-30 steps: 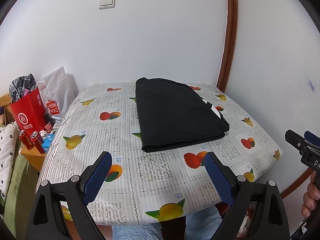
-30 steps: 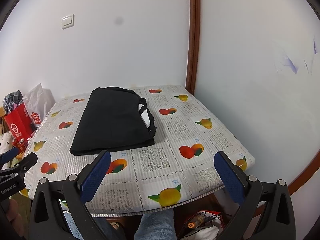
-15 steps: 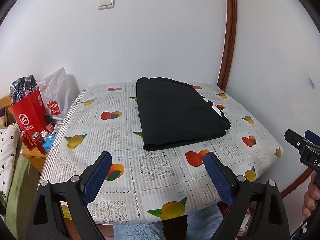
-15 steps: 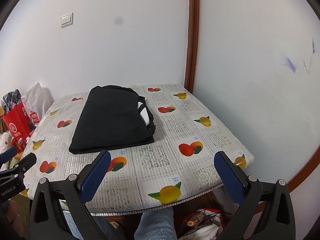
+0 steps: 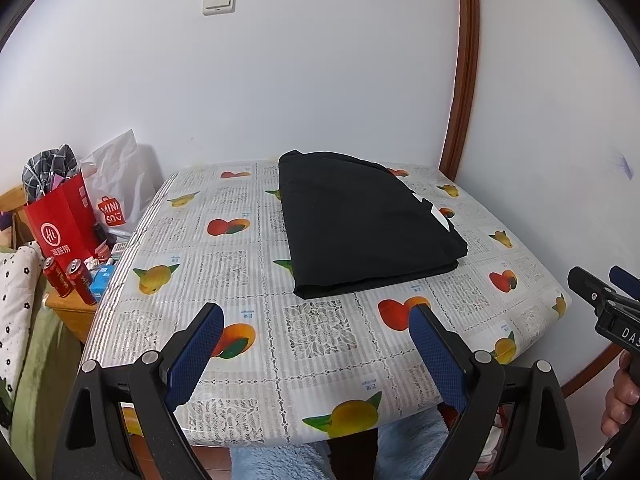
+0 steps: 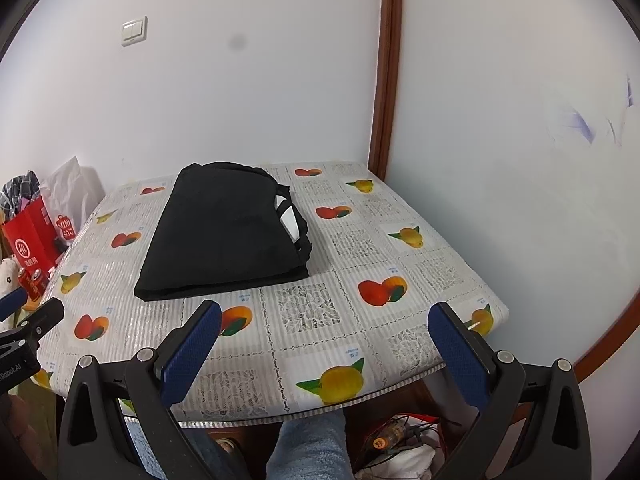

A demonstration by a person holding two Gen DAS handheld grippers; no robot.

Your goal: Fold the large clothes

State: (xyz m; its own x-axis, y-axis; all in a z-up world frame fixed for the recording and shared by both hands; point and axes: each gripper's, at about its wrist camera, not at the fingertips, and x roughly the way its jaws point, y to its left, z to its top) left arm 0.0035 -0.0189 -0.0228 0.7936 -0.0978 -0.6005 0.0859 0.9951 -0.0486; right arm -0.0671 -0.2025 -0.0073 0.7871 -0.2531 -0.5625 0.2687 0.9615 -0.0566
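A black garment [image 5: 360, 224] lies folded into a flat rectangle on the table with the fruit-print cloth [image 5: 224, 280]; it also shows in the right wrist view [image 6: 224, 236], with a white patch at its right edge. My left gripper [image 5: 316, 320] is open and empty, held back over the table's near edge, apart from the garment. My right gripper [image 6: 324, 320] is open and empty too, over the near edge. Each gripper shows at the side of the other's view.
A red paper bag [image 5: 64, 220], a white Miniso bag [image 5: 116, 192] and two red cans [image 5: 72, 280] stand on a low wooden stand left of the table. White walls meet at a brown corner trim [image 5: 460, 80] behind. Cables and a screwdriver [image 6: 400, 436] lie under the table.
Both grippers have drawn back and risen slightly from the table; the garment lies unmoved. Jaws stay open.
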